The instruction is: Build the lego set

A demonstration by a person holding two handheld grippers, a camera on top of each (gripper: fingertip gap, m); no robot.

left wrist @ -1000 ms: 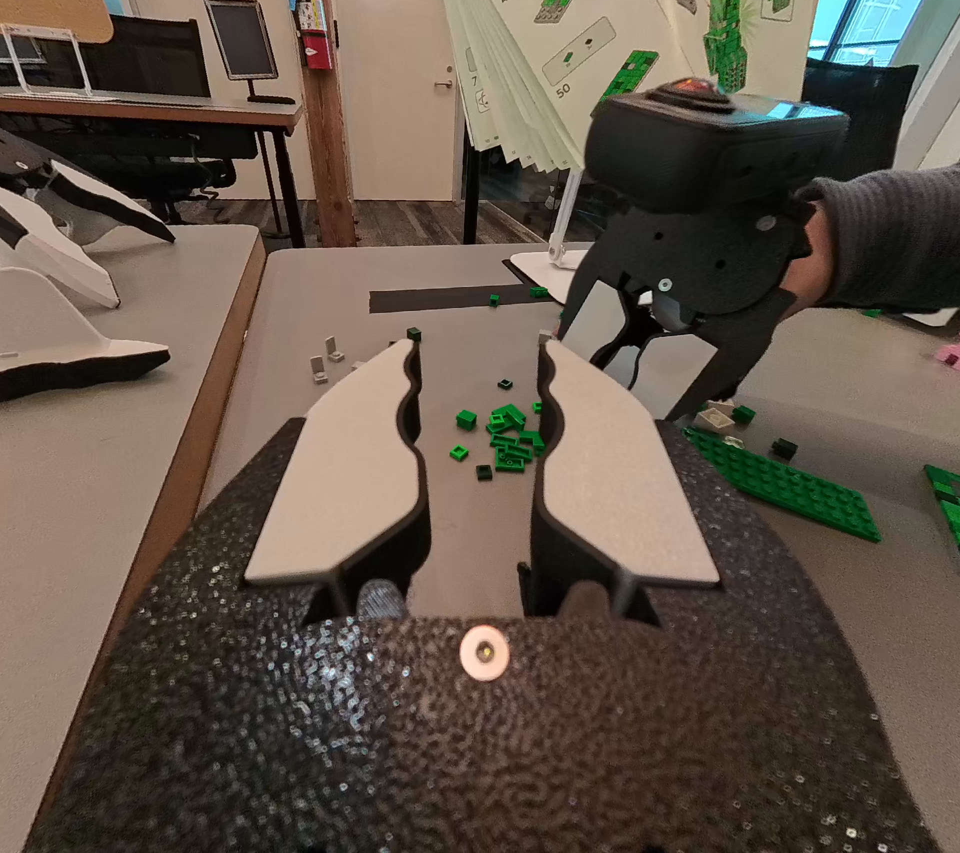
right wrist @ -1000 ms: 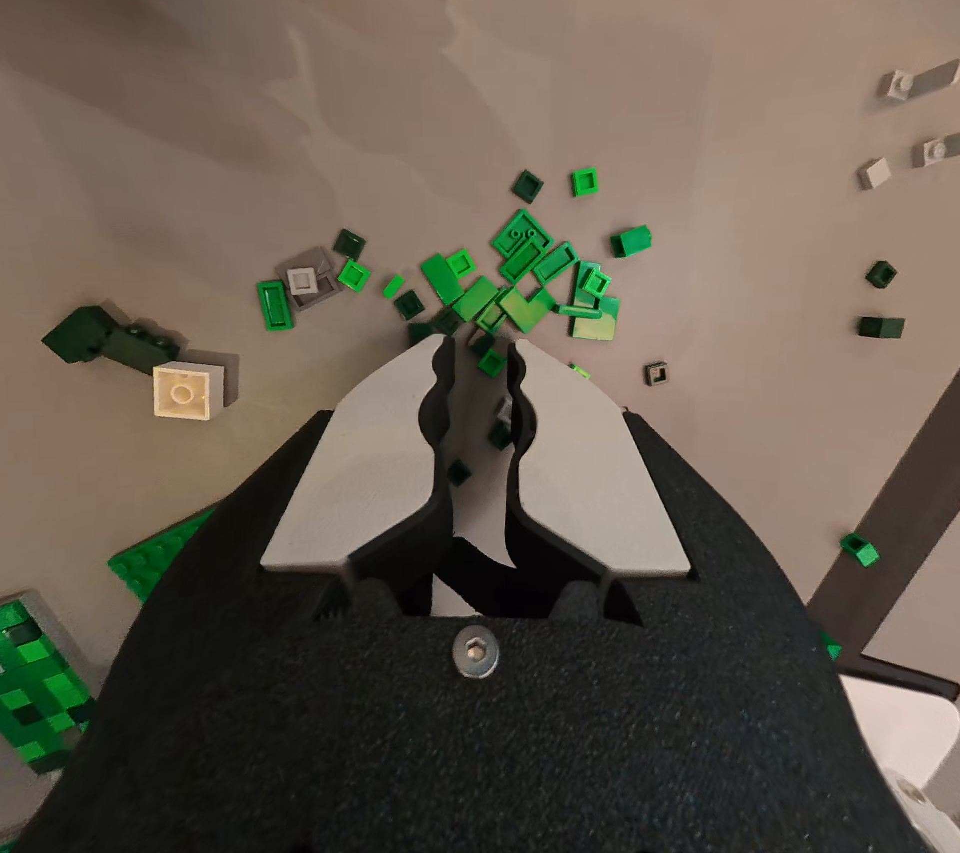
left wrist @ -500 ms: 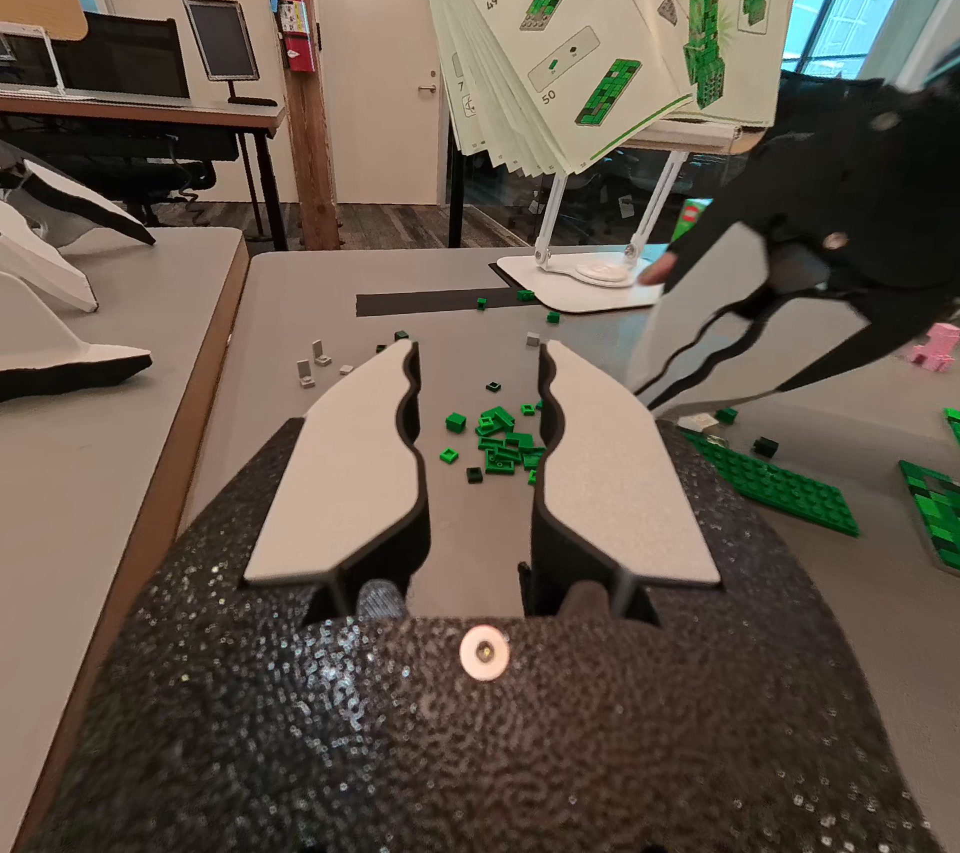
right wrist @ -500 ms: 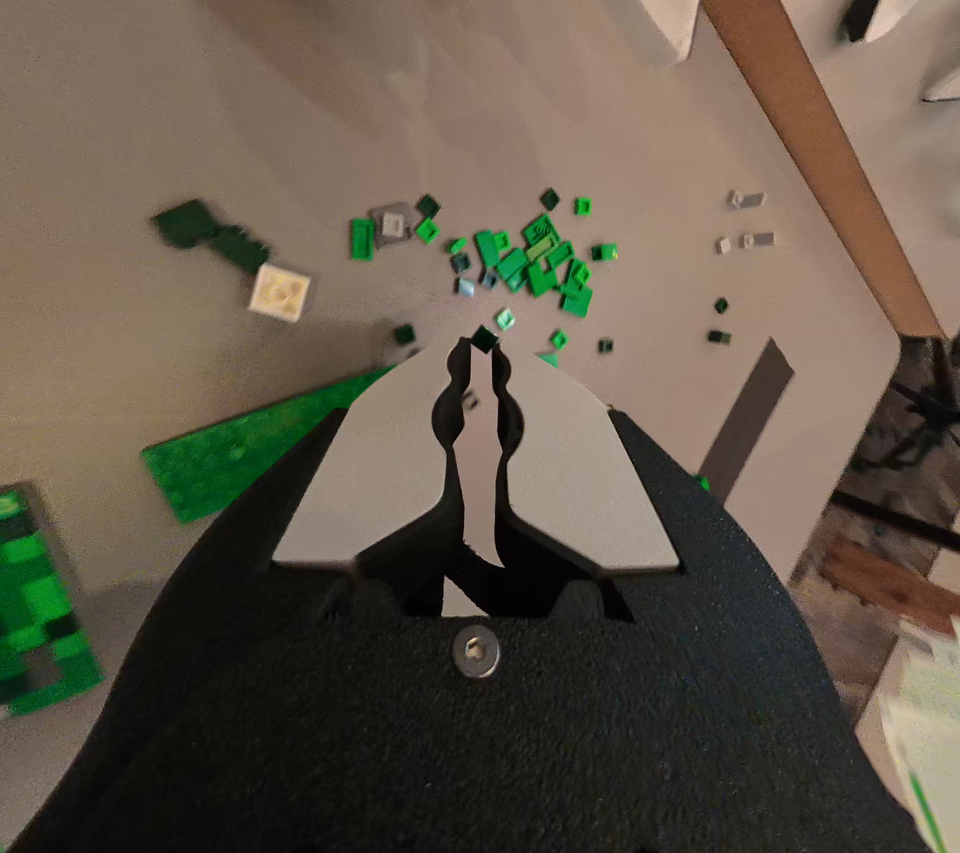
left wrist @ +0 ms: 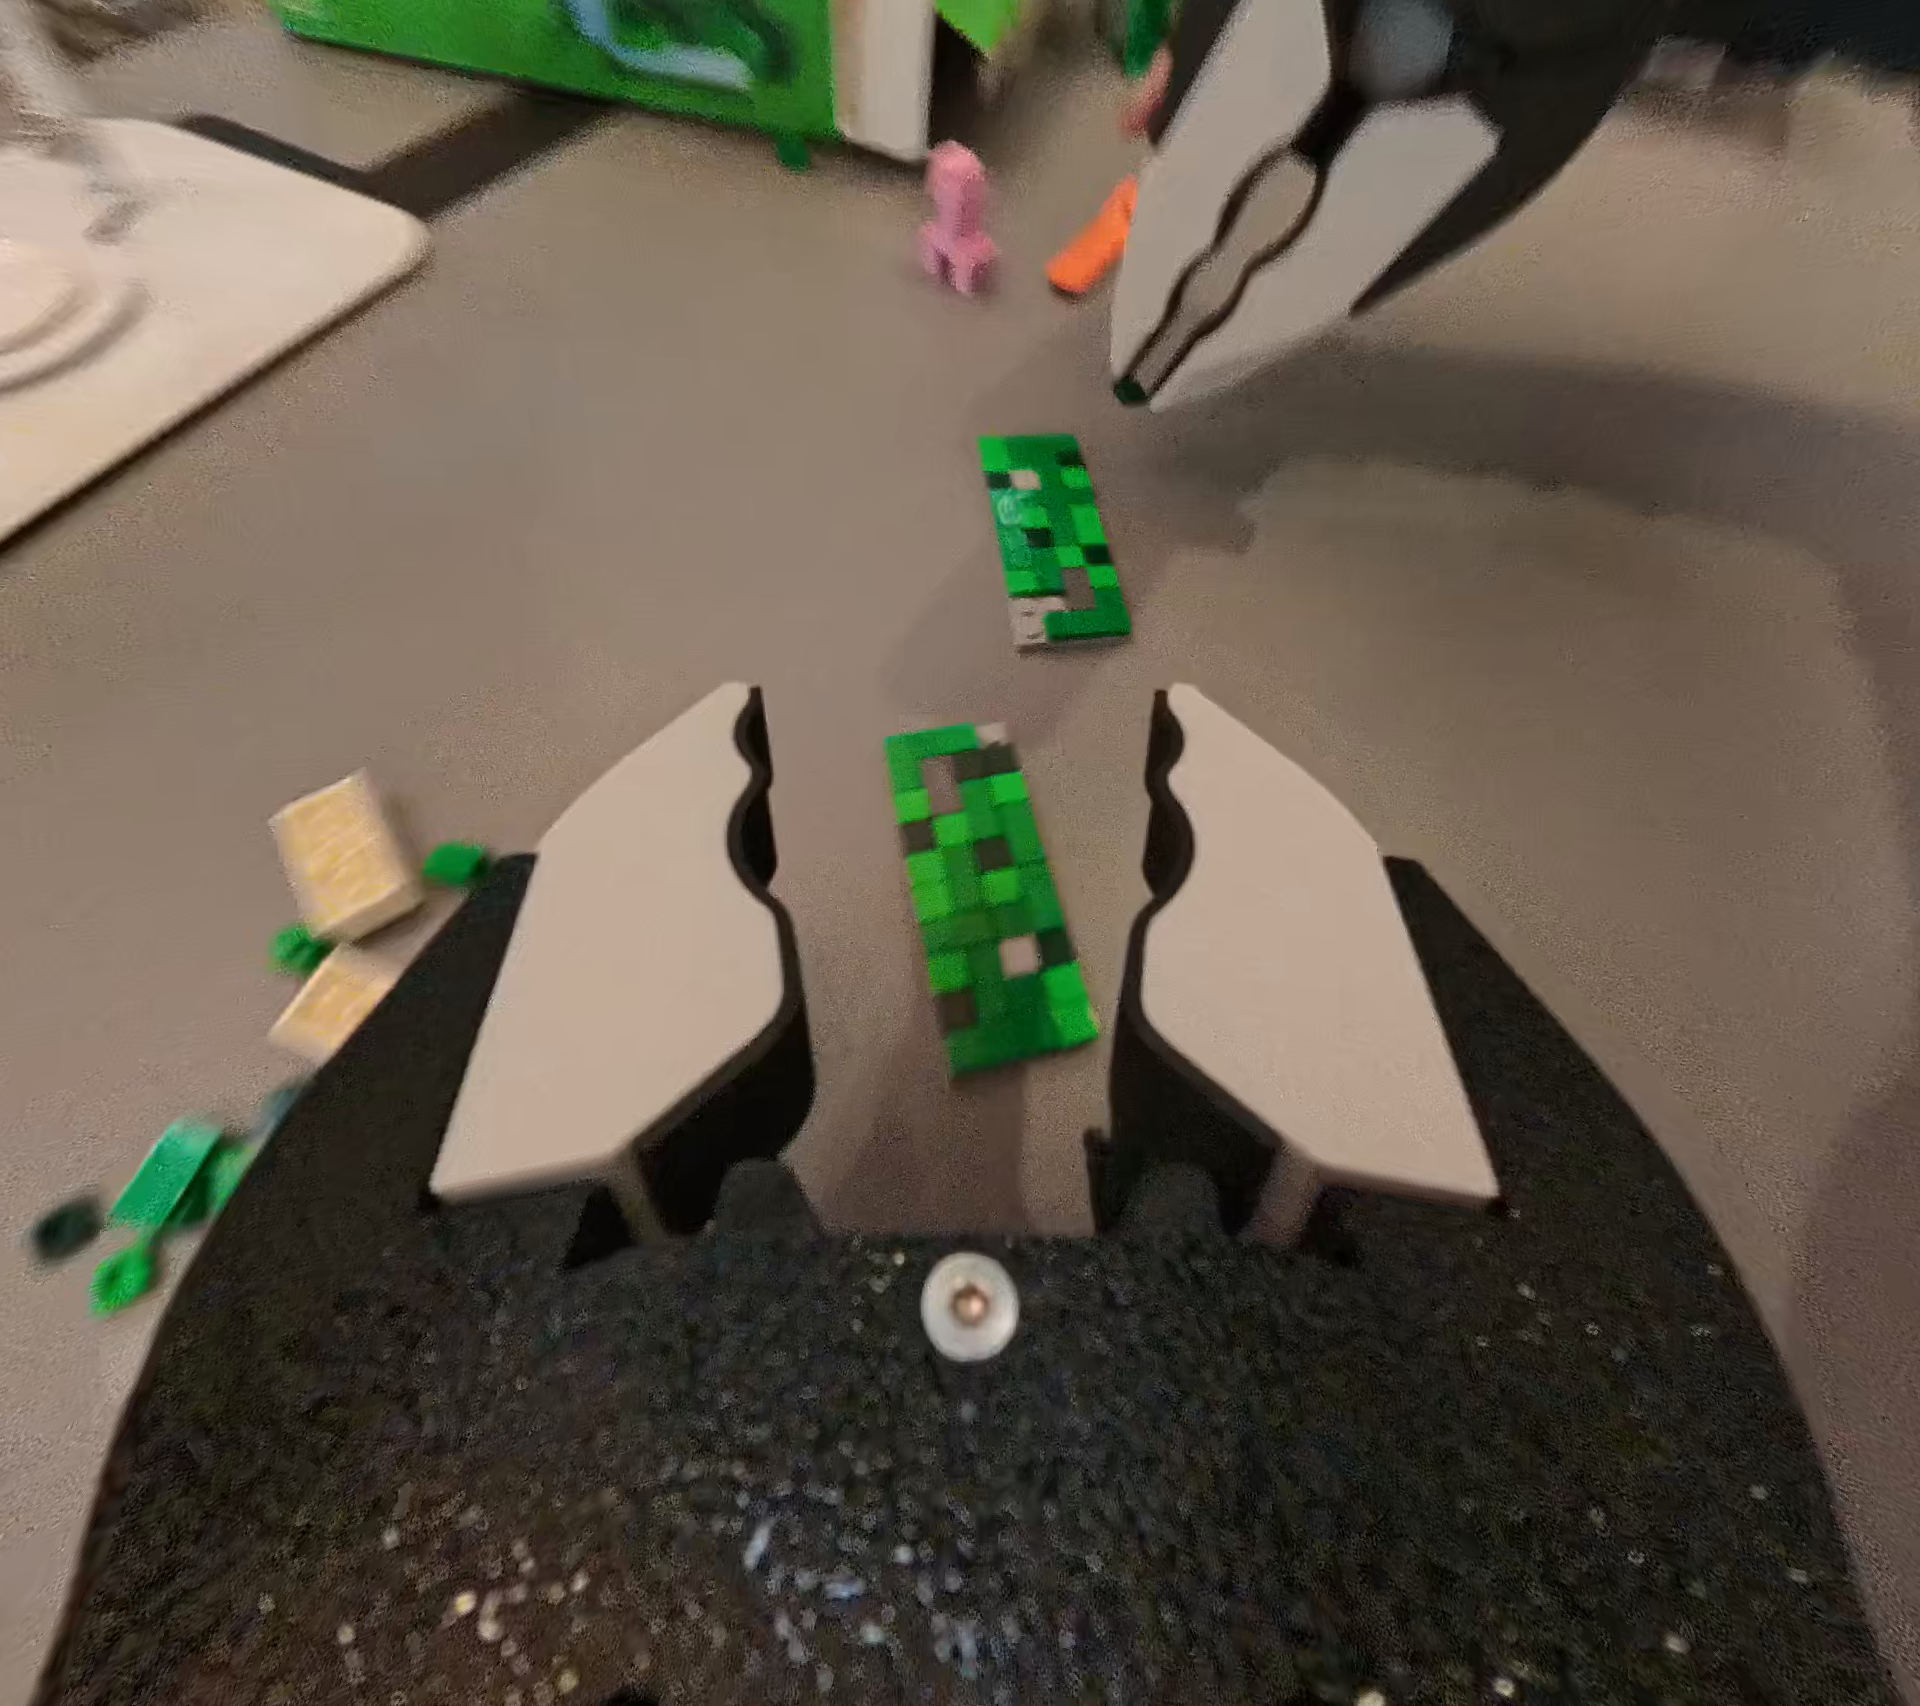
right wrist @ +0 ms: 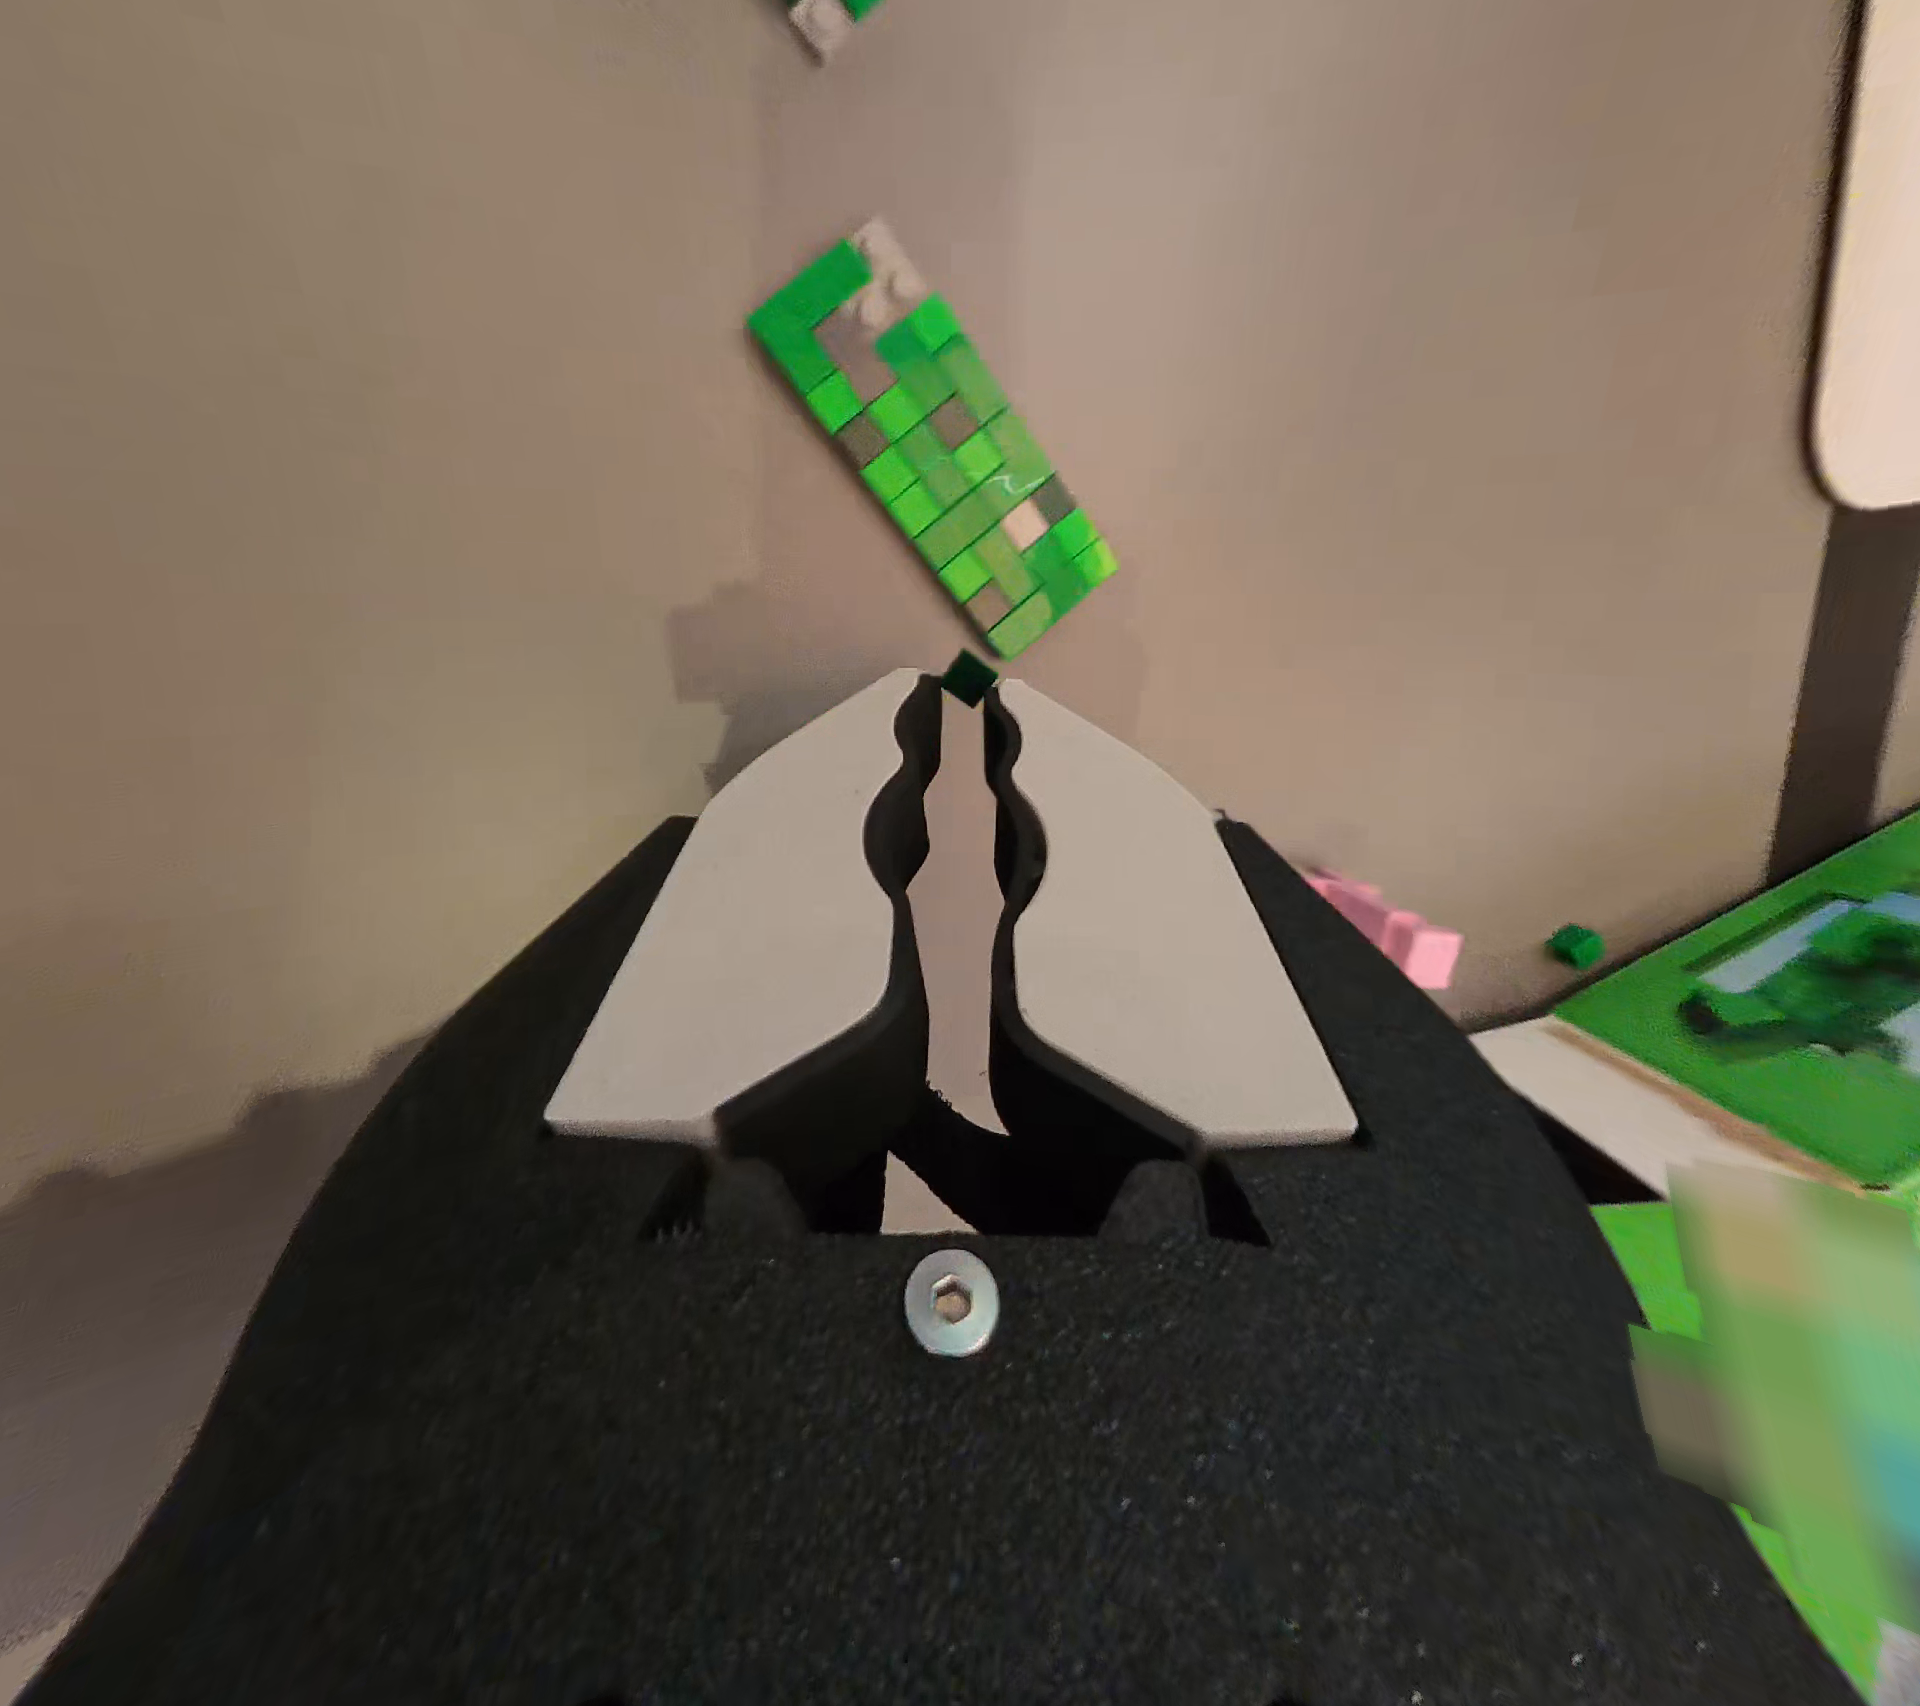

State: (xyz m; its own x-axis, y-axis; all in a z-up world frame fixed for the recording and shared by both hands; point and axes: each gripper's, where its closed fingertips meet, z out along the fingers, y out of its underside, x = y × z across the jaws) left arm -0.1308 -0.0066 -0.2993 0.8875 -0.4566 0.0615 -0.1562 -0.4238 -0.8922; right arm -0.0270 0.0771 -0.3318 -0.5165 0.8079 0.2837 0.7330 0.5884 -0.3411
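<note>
While our left gripper [left wrist: 961,711] hangs wide apart over a flat green checkered brick panel [left wrist: 987,898] | our right gripper [right wrist: 964,692] pinches a tiny dark green square tile [right wrist: 966,680] | near another green panel [right wrist: 935,441].

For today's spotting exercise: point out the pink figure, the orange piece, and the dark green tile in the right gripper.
Pink figure [left wrist: 954,222], left wrist view, its body.
Orange piece [left wrist: 1091,256], left wrist view, its middle.
Dark green tile [right wrist: 967,680], right wrist view, its top face.

2 tiled plates [left wrist: 987,898] end to end on table [left wrist: 520,513]
</note>
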